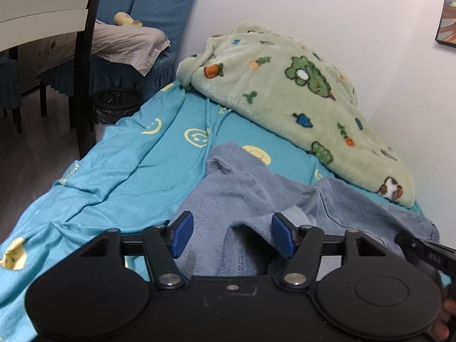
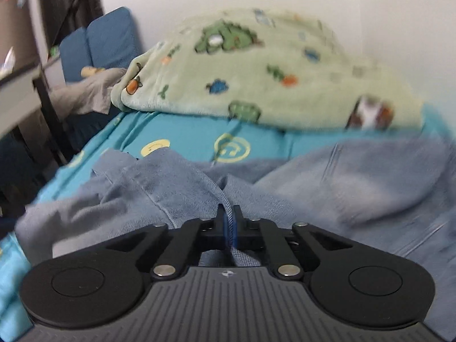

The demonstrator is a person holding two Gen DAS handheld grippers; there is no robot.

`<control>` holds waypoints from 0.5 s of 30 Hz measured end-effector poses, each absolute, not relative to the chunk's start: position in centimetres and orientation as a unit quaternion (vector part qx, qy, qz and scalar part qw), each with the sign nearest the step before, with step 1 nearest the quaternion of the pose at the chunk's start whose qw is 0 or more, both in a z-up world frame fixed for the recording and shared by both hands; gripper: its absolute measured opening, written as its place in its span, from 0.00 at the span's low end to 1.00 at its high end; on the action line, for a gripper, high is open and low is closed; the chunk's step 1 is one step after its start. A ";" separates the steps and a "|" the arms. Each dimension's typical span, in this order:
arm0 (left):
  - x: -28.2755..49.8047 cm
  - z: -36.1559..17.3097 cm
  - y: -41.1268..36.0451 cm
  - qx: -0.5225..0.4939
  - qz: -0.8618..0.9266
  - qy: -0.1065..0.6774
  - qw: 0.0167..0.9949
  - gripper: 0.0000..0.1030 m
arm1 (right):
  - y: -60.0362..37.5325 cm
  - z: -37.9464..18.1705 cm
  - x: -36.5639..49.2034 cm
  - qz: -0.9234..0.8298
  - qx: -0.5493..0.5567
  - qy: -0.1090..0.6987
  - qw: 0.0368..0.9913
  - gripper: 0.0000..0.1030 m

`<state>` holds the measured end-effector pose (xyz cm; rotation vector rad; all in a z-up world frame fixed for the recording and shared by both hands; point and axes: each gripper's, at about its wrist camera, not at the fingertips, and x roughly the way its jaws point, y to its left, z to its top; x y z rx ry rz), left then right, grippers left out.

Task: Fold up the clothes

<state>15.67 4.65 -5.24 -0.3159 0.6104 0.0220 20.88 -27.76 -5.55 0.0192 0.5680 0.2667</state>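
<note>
A blue-grey garment [image 1: 250, 188] lies crumpled on the bed's turquoise smiley sheet [image 1: 136, 165]. My left gripper [image 1: 232, 235] is open, its blue pads [image 1: 182, 233] wide apart over a raised fold of the garment, touching nothing that I can see. My right gripper [image 2: 228, 222] is shut on a fold of the same garment [image 2: 356, 179], the cloth pinched between its jaws and running back under the gripper. The right wrist view is motion-blurred. The sheet also shows there [image 2: 193, 139].
A green fleece blanket with cartoon prints [image 1: 287, 97] is heaped at the back against the white wall; it also shows in the right wrist view [image 2: 256, 71]. Left of the bed stand a dark table leg [image 1: 84, 85], a black bin [image 1: 116, 105] and blue covered chairs [image 1: 159, 8].
</note>
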 end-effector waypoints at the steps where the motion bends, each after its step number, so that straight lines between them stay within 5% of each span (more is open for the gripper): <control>1: 15.4 -5.0 4.6 -0.156 0.009 0.294 0.943 0.56 | -27.5 -5.0 19.9 0.136 -0.007 0.268 0.954 0.02; 9: 12.9 -2.4 4.3 -0.157 -0.011 0.253 0.954 0.56 | -23.8 -2.3 11.5 0.249 -0.112 0.237 0.932 0.02; 15: 11.7 -2.1 4.3 -0.167 -0.028 0.255 0.952 0.56 | -20.1 -7.4 7.5 0.311 -0.183 0.372 0.856 0.03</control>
